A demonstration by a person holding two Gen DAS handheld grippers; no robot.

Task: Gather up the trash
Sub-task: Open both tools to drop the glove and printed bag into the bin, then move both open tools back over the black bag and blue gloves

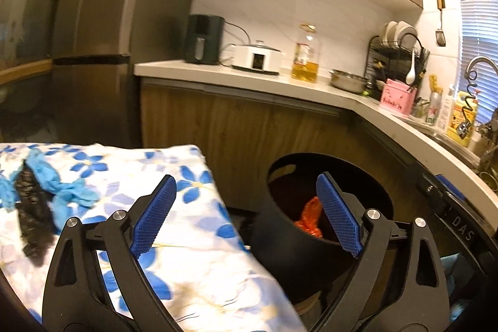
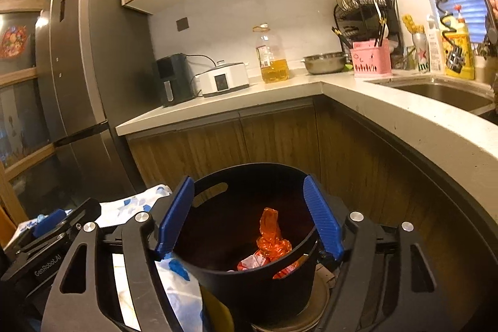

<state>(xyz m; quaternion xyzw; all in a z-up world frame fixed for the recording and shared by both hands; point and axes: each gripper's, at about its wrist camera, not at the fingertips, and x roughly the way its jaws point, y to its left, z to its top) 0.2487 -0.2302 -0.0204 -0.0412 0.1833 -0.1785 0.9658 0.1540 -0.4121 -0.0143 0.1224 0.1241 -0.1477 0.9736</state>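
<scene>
The black bin (image 2: pixel 249 279) stands on the floor beside the table edge, and you have an orange plastic wrapper (image 2: pixel 272 238) lying inside it over red-and-white scraps (image 2: pixel 253 262); more trash, crumpled blue gloves (image 1: pixel 67 193) and a black plastic bag (image 1: pixel 32 213), lies on the blue-flowered tablecloth (image 1: pixel 193 254), well apart from the bin. Your right gripper (image 2: pixel 249 220) hangs directly over the bin's mouth with its jaws wide apart and empty. Your left gripper (image 1: pixel 246 213) sits over the table's corner next to the bin, jaws likewise apart and holding nothing.
</scene>
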